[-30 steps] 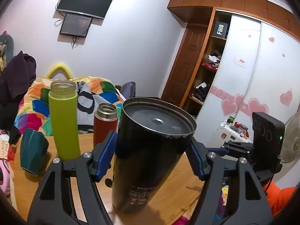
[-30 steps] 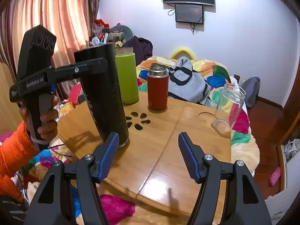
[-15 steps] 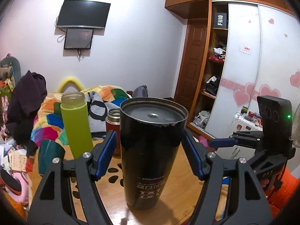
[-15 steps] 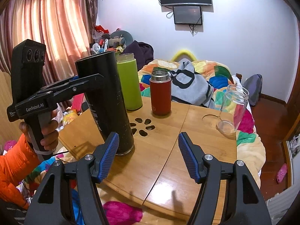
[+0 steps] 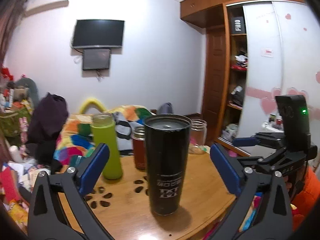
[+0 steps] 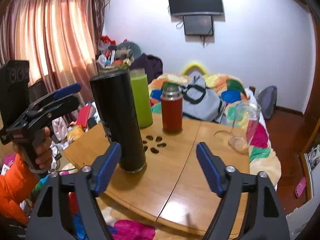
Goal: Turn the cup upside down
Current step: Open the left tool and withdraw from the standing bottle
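A tall black cup [image 5: 167, 160] stands upside down on the wooden table [image 5: 202, 182], its flat base on top and its printed text inverted. It also shows in the right wrist view [image 6: 120, 120]. My left gripper [image 5: 160, 168] is open, its blue pads apart on either side of the cup and a little in front of it, not touching. My right gripper [image 6: 159, 168] is open and empty over the table's near edge, to the right of the cup.
A green bottle [image 6: 141, 100], a red flask [image 6: 172, 110] and a clear glass jar [image 6: 246, 126] stand further back on the table. A flower-shaped cutout [image 6: 154, 144] marks its middle. A bed with a colourful quilt [image 6: 220, 92] lies behind.
My left gripper has let go of the black cup and drawn back from it. The cup has gone from tilted to standing level on the table. My right gripper has drifted slightly.
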Motion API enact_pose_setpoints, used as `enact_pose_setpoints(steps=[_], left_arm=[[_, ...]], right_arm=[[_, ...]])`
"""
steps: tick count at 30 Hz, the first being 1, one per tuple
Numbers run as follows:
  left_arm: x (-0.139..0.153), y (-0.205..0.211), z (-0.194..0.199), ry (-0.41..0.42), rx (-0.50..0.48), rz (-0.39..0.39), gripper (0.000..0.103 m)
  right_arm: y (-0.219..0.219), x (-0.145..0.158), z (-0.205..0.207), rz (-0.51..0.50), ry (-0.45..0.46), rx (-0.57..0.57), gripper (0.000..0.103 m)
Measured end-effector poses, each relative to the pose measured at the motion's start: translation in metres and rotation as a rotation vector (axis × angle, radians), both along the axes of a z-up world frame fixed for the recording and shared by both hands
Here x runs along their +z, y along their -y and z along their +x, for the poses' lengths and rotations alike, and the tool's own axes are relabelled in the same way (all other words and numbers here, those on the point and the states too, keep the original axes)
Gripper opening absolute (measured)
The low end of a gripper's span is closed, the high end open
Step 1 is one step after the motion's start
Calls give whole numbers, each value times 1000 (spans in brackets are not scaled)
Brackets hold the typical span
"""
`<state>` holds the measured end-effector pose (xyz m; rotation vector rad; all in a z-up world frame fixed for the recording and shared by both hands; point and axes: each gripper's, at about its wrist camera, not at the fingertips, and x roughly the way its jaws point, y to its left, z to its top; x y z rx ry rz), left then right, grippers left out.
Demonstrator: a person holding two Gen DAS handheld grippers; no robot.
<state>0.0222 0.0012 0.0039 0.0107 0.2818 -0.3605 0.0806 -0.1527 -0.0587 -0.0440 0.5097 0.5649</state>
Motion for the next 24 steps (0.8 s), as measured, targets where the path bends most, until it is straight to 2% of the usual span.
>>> enact_pose_setpoints(steps=[6, 10, 13, 16, 21, 24], left_arm=[[5, -1, -19, 36, 179, 75, 103], [4, -2, -32, 49, 262, 96, 103], [1, -1, -40, 50, 327, 107, 103], [-1, -1, -45, 36, 357, 92, 103], [-2, -3, -55, 15, 347, 35, 103], [-1, -3, -62, 15, 357, 26, 103]], right_arm=[[2, 13, -14, 30, 75, -74, 86], [5, 20, -24, 51, 121, -153, 103], [8, 25, -32, 73, 137, -208, 103], [11, 28, -40, 104, 136, -241, 103], [17, 29, -52, 153, 115, -258, 103], [20, 27, -58, 173, 105, -264, 103]])
